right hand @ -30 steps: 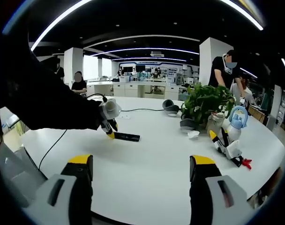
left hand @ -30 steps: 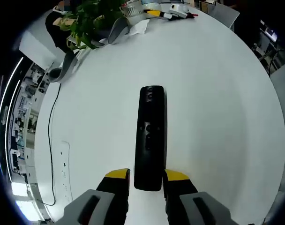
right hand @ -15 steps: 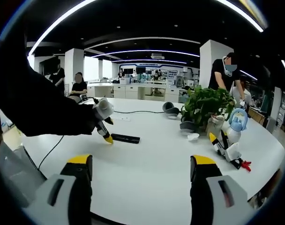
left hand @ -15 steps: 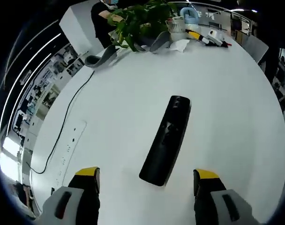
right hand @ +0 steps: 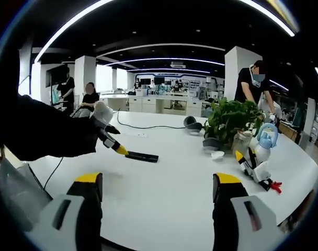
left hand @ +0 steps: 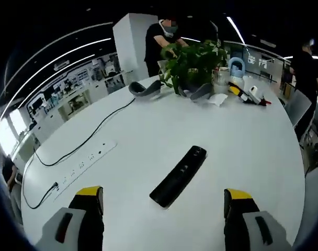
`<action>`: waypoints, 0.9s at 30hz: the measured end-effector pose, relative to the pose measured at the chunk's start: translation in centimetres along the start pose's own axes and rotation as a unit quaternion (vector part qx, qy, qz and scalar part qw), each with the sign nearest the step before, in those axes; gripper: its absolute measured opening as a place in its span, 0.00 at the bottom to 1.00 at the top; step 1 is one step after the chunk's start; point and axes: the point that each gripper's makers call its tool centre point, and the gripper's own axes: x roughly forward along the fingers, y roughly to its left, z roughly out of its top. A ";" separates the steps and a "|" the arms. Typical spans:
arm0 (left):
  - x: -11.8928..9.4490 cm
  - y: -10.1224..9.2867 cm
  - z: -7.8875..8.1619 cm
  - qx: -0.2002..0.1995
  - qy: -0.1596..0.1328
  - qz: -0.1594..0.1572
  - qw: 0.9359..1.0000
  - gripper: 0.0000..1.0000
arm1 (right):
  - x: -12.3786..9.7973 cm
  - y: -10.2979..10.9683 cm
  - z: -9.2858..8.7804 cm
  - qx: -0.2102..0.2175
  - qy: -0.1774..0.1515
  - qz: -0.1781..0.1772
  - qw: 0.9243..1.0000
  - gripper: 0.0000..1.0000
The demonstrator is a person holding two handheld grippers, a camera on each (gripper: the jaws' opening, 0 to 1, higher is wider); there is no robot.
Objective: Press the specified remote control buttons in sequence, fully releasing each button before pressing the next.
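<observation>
Left gripper [left hand: 164, 197]: grey body, yellow-tipped jaws, spread wide apart and holding nothing; raised above the round white table [left hand: 242, 151]. It was also seen in the right gripper view [right hand: 108, 137], at the end of a dark sleeve [right hand: 38, 133], its yellow tip just above the near end of the remote.

Right gripper [right hand: 157, 183]: same make, jaws likewise wide apart and empty, held level over the table edge.

Long black slab-shaped remote control [left hand: 179, 176]: lay flat on the white table top, diagonal between the left jaws and clear of both; near end towards the gripper, far end with a round button towards the plant. In the right gripper view it [right hand: 142, 156] lay flat at mid-table.

White power strip [left hand: 81, 166] with black cable [left hand: 99, 130]: on the table, left of the remote.

Green leafy potted plant [left hand: 193, 61]: far side of the table, two grey curved objects [left hand: 145, 89] at its foot.

Light blue and white figure [right hand: 265, 135], crumpled white tissue [right hand: 217, 155], yellow-and-white tools [right hand: 250, 161]: grouped right of the plant.

Person in dark top [right hand: 251, 78]: stood behind the plant.
</observation>
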 end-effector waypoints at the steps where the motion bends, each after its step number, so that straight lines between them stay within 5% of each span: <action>1: -0.6 -0.2 0.4 -0.013 -0.011 0.002 1.000 1.00 | 0.0 0.0 0.0 0.000 -0.001 0.000 1.000 0.91; 15: -8.2 -3.4 2.0 -0.043 -0.098 0.012 0.994 1.00 | -0.2 0.5 0.6 -0.002 -0.017 0.011 1.000 0.92; 25: -13.3 -5.1 2.9 -0.097 -0.189 0.026 0.977 1.00 | -0.2 0.4 0.6 0.002 -0.021 0.012 1.000 0.91; 27: -14.2 -5.0 2.3 -0.111 -0.187 0.032 0.976 1.00 | -0.2 0.4 0.7 0.003 -0.022 0.011 1.000 0.91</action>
